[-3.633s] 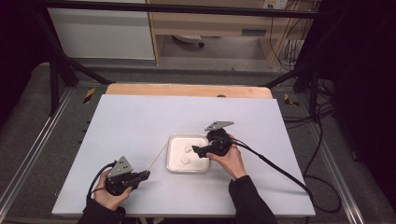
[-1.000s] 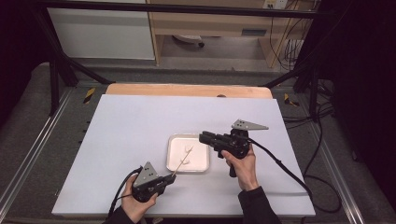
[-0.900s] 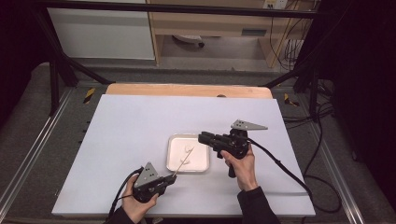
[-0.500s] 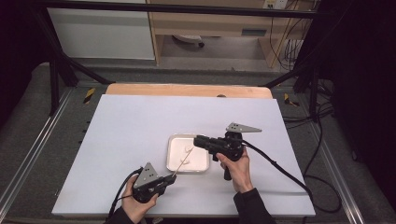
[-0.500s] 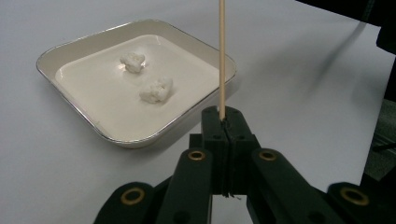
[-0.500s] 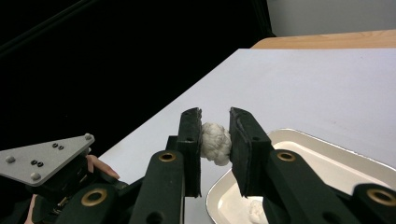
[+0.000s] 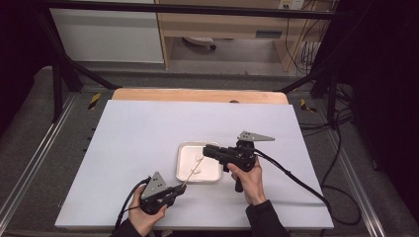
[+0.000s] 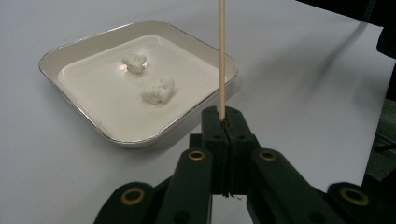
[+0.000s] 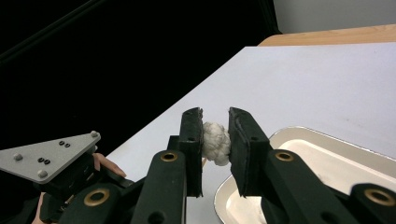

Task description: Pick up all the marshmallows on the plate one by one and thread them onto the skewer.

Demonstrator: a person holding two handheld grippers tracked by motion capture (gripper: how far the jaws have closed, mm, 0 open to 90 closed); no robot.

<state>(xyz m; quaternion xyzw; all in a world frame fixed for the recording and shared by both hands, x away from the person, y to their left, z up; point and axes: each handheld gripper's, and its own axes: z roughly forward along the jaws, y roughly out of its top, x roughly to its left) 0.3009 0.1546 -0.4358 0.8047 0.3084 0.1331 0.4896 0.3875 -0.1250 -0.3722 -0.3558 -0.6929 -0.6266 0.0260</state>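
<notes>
While the left gripper (image 8: 223, 122) clamps the skewer (image 8: 221, 51) beside the tray's (image 8: 140, 138) near edge, the right gripper (image 9: 215, 140) pinches a white lump (image 9: 215, 141) above the tray: centre it on the tip, push gently

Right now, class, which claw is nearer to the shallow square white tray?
Right. The right claw hangs over the shallow square white tray near its far edge, gripping a white lump. The left claw sits just off its near-left corner, holding a thin wooden skewer.
</notes>
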